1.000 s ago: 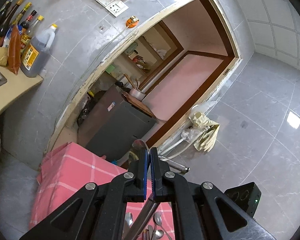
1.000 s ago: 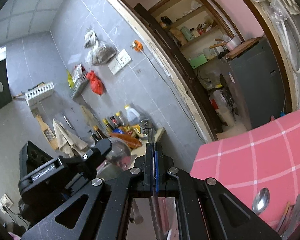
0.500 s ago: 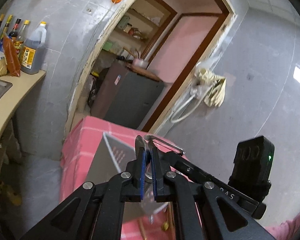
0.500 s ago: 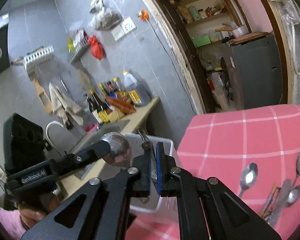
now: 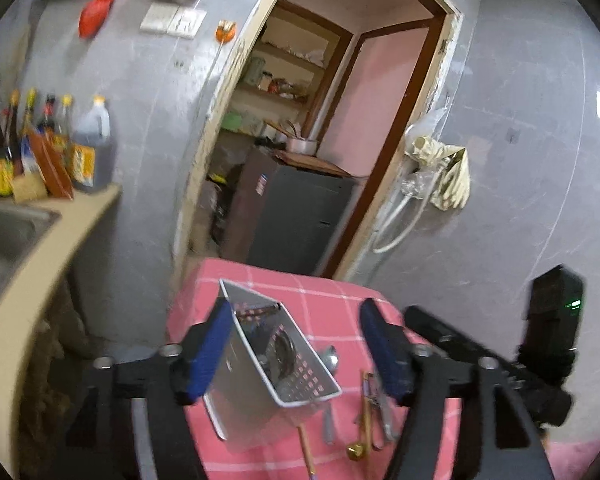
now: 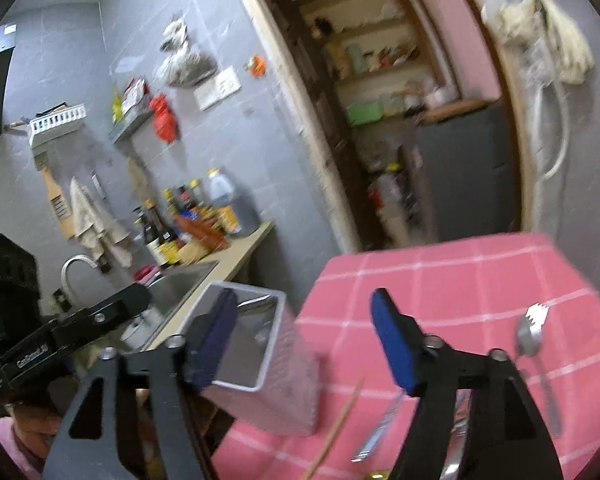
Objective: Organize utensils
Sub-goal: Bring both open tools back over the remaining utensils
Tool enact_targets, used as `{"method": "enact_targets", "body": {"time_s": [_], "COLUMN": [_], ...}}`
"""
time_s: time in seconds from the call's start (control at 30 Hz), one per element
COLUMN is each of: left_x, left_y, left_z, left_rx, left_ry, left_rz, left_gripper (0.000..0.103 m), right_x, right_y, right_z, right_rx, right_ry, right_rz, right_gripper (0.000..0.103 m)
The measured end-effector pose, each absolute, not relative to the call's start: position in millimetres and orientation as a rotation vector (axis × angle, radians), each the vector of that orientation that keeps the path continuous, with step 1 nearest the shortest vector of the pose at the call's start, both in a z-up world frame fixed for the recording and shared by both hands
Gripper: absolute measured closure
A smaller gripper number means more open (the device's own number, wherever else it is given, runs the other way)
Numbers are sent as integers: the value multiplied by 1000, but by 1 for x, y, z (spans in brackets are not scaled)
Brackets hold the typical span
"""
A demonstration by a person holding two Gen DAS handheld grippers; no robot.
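Both tools have sprung wide apart since half a second ago, when each was pinched almost closed on a metal piece. Now the left tool (image 5: 296, 344) holds nothing, its blue rubbery pads spread either side of the perforated metal utensil holder (image 5: 276, 356), a rectangular steel box on the desk (image 5: 320, 292) with its pink checked cloth. Something round and dark lies inside the box, too blurred to name. The right tool (image 6: 304, 340) is equally agape and empty, its left pad in front of the holder's open rim. Beside the holder lie loose utensils: a steel spoon (image 5: 329, 358), a gold-toned spoon (image 5: 358, 438), and a serrated spoon (image 6: 531, 330) farther right.
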State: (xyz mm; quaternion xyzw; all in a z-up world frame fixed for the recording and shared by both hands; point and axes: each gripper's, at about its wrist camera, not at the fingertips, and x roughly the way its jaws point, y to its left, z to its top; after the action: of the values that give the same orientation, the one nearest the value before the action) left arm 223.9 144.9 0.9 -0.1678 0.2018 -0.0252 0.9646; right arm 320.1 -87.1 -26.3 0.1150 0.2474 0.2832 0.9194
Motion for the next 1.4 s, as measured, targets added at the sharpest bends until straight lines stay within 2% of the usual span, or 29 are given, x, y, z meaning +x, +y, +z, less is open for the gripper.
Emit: {"method": "enact_targets", "body": {"time_s": [0.13,0.23,0.3,0.73,1.1,1.4], "left_x": [223,223,223,253,301,350], "left_y": [123,106,93,14,-36,-39], "left_z": [10,13,13,4,-26,-74], "left_rx": [-257,-218,-193,-118,-114,-160], "left_ry": [372,348,329,324,402,564], "left_rz": [8,39,59,31,-16,-2], "left_gripper": [10,3,0,0,0,0], "right_x": [313,306,302,307,359,415], "right_y": [-115,-135,-146,-229,-281,-287], "right_z": [-10,-1,4,7,-34,-94], "right_rx": [194,148,122,33,69,139], "right_ry": [434,382,360,346,454,614], "right_rz": [503,440,409,283,297,411], "right_gripper": [13,3,1,1,1,1]}}
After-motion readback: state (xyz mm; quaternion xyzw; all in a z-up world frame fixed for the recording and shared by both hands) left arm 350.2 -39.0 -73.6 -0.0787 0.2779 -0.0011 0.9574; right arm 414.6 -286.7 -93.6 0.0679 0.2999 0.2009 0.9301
